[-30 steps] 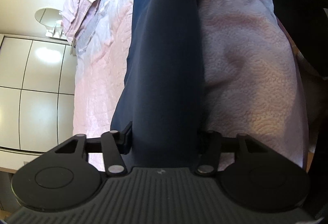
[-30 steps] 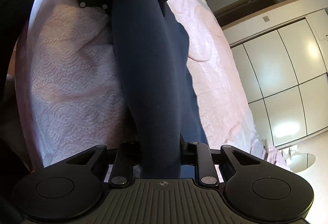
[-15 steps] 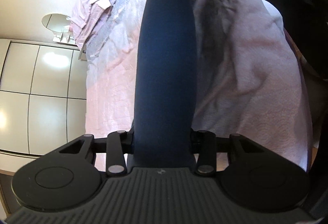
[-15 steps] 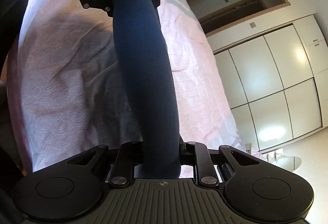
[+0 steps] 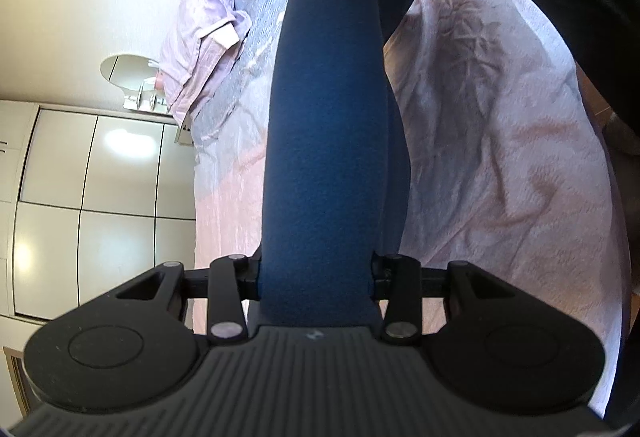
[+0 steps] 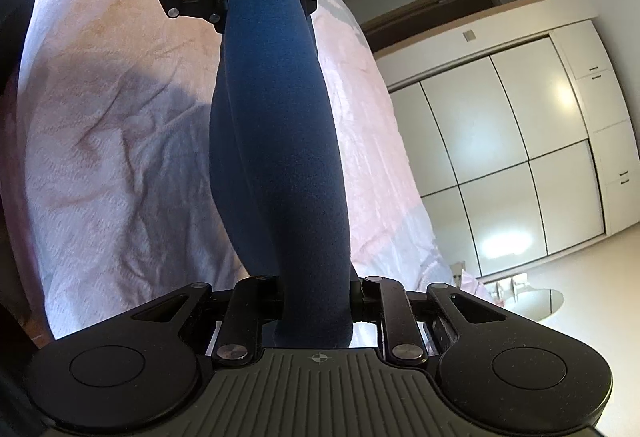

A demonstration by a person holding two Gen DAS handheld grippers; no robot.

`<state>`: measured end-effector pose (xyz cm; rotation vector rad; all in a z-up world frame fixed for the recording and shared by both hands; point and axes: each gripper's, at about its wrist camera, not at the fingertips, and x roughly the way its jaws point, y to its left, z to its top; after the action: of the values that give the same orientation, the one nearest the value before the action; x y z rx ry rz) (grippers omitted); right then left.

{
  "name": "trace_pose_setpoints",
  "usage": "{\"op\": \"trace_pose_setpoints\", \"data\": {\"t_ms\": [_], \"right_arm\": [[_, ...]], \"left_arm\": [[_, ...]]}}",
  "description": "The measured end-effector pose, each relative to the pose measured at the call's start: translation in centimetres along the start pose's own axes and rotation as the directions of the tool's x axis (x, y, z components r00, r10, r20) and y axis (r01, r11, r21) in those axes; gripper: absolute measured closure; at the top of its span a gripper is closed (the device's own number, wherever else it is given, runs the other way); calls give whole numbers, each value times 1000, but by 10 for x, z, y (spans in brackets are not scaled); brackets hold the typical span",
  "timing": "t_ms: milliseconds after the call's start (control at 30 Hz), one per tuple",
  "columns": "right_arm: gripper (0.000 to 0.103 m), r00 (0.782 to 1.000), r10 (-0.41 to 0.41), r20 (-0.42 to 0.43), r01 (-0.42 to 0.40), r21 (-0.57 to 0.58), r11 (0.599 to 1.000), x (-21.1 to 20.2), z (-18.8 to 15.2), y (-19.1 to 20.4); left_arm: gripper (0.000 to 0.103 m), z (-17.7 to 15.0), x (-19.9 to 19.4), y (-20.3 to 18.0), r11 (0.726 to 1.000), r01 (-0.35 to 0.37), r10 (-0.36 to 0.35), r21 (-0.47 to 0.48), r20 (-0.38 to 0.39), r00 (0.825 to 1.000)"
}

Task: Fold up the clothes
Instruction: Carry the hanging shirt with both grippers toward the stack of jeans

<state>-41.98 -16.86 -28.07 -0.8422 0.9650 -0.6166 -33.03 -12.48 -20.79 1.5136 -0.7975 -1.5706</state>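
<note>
Stretching between both tools, navy garment [image 5: 324, 141] is held over pink bedspread [image 5: 500, 165], left gripper [image 5: 316, 277] clamped on one end, right gripper [image 6: 316, 297] clamped on the other.

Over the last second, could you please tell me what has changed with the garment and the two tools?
Both tools have lifted the navy garment off the pink bedspread; it now stretches taut between them, its hanging part clear of the bed. The left tool has just closed a little further on the cloth. The right tool stays clamped. The lilac shirt lies where it was.
</note>
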Motion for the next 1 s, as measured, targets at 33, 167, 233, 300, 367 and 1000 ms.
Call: {"op": "trace_pose_setpoints", "data": {"t_ms": [33, 167, 233, 300, 367, 1000], "right_arm": [[84, 1000, -1, -5, 1, 2, 1000, -2, -2, 1], [84, 1000, -2, -15, 2, 9, 1000, -5, -12, 4], [84, 1000, -1, -16, 1, 15, 1000, -2, -18, 3], [84, 1000, 2, -15, -1, 23, 1000, 5, -23, 0], [84, 1000, 5, -13, -4, 30, 1000, 14, -28, -5], [84, 986, 151, -67, -138, 167, 976, 117, -65, -142]], "left_arm": [[65, 2, 0, -1, 1000, 1, -1, 3, 4, 1000], [65, 12, 4, -1, 1000, 2, -2, 12, 17, 1000], [65, 16, 9, 0, 1000, -2, 2, 18, 18, 1000], [65, 20, 18, 4, 1000, -4, 3, 23, 18, 1000], [65, 22, 29, 12, 1000, -1, 1, 25, 20, 1000], [65, 67, 142, 149, 980, 192, -193, 48, 22, 981]]}}
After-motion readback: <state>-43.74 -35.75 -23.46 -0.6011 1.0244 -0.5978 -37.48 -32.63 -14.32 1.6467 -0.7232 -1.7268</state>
